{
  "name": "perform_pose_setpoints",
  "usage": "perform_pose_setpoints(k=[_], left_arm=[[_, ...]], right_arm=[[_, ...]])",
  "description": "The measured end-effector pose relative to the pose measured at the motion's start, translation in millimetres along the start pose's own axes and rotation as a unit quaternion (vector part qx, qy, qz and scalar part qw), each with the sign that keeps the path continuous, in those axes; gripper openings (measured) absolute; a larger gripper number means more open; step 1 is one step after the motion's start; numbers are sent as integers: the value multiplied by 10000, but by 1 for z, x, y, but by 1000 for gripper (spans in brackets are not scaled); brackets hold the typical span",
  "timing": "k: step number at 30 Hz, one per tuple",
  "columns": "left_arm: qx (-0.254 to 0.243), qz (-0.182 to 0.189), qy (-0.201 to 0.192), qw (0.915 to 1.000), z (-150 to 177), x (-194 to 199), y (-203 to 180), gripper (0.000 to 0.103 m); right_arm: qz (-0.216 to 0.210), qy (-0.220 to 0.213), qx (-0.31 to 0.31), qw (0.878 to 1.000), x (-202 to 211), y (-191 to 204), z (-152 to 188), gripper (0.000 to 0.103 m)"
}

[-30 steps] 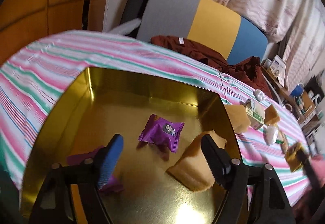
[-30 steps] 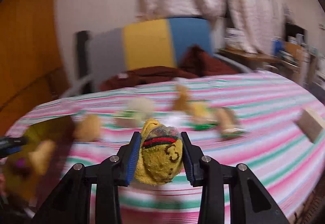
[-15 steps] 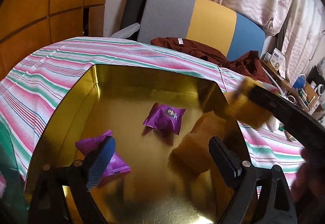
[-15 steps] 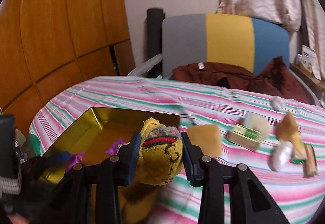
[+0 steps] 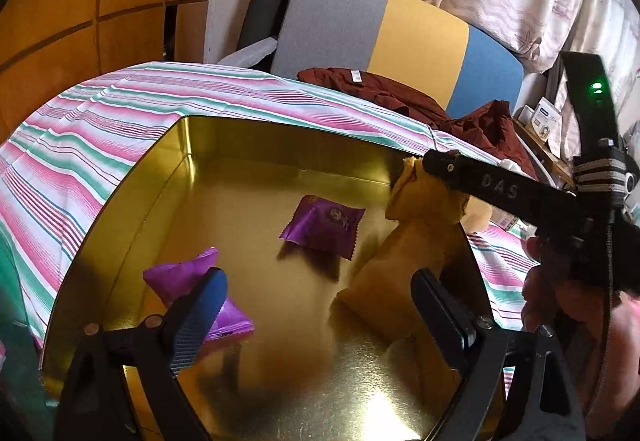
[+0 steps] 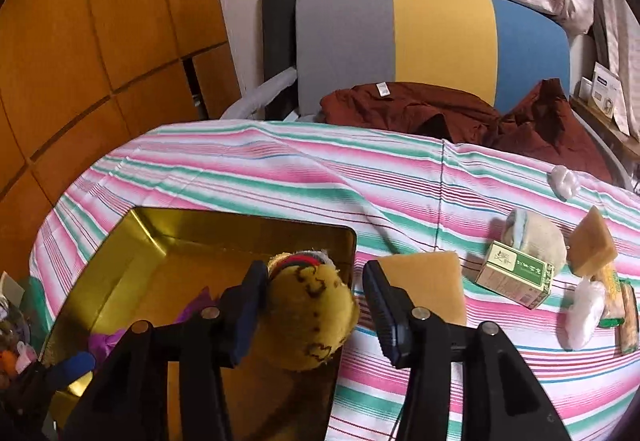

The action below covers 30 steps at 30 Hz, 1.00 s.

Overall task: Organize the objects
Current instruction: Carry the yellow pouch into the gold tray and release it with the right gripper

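A gold tin tray (image 5: 192, 165) (image 6: 168, 237) lies on the striped tablecloth. In it lie two purple candy packets (image 5: 322, 227) (image 5: 188, 277) and a tan sponge piece (image 5: 396, 273). My left gripper (image 5: 316, 305) is open and empty above the tray floor. My right gripper (image 6: 316, 293) is open above the tray's right rim. The yellow sock ball (image 6: 310, 315) (image 5: 420, 193) rests against its left finger, clear of the right finger. The right gripper's arm (image 5: 500, 189) reaches in from the right in the left wrist view.
On the cloth right of the tray lie a tan sponge (image 6: 424, 277), a green-and-white box (image 6: 516, 277), a cream sock ball (image 6: 536, 237), another sponge (image 6: 592, 249), white wrapped items (image 6: 582, 313) and snack bars (image 6: 624, 313). A chair (image 6: 432, 41) with brown clothing (image 6: 440, 113) stands behind.
My right gripper swung left over the tray and opened; the yellow sock ball is loose from the grip. The left gripper stayed open over the tray.
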<state>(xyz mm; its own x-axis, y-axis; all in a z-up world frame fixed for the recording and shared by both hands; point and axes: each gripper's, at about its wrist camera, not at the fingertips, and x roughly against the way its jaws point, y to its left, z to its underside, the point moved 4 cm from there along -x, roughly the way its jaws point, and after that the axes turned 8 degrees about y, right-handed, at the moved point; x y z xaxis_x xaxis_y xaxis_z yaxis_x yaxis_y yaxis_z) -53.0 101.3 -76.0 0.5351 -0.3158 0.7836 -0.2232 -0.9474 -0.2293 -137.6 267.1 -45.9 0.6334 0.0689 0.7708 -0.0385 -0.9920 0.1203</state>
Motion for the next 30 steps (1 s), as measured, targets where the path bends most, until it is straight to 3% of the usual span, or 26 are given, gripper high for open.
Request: perform_pose_setpoints(k=[4, 8, 17, 30], left_arm=[[-68, 19, -10, 10000, 1, 1, -5, 94], [-140, 32, -14, 9999, 3, 1, -11, 94], [-211, 85, -54, 9997, 5, 5, -19, 96], [-512, 441, -106, 9977, 15, 14, -51, 103]], right_arm=[[7, -225, -110, 9997, 16, -8, 5, 52], [1, -327, -136, 9994, 26, -10, 8, 64], [68, -834, -272, 9961, 58, -25, 15, 66], [722, -447, -309, 9959, 71, -83, 79, 66]])
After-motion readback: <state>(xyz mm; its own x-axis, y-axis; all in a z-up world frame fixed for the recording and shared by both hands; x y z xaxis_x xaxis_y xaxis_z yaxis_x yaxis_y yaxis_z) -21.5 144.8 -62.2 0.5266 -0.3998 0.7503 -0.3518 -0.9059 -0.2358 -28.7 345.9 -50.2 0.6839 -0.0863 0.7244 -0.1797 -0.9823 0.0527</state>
